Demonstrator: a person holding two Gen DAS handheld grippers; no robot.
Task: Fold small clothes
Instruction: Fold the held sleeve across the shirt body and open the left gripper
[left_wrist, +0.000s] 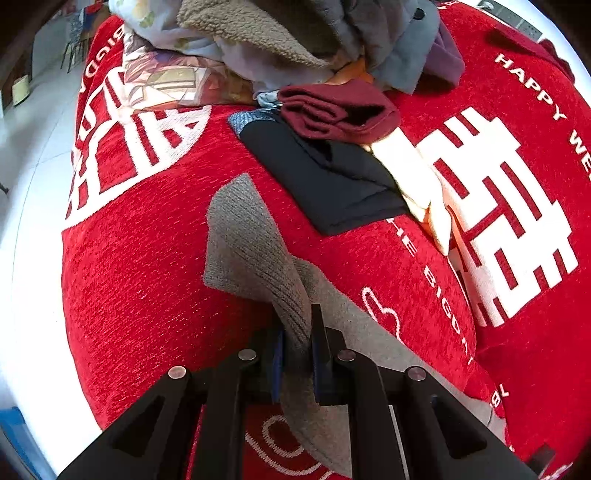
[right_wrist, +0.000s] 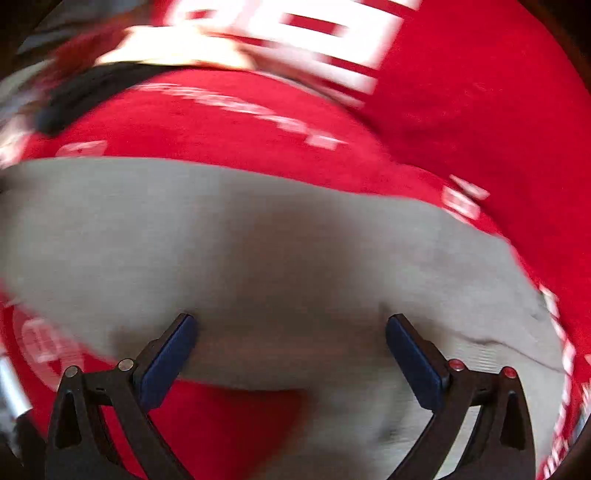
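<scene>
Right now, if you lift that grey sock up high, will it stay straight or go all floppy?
Probably floppy: the grey sock already bends and folds where the left gripper pinches it. It looks like a soft ribbed knit, so likely light. On the fuzzy red cloth it would probably drag, not slide.

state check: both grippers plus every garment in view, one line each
left hand-held gripper: shut on the grey knit garment
right hand-held gripper: open, over the grey cloth
grey knit garment: one edge lifted, rest flat on the red patterned blanket
black garment: folded flat
maroon garment: folded, resting on the black one
pale yellow garment: folded, beside the black one
mixed clothes pile: unfolded
</scene>
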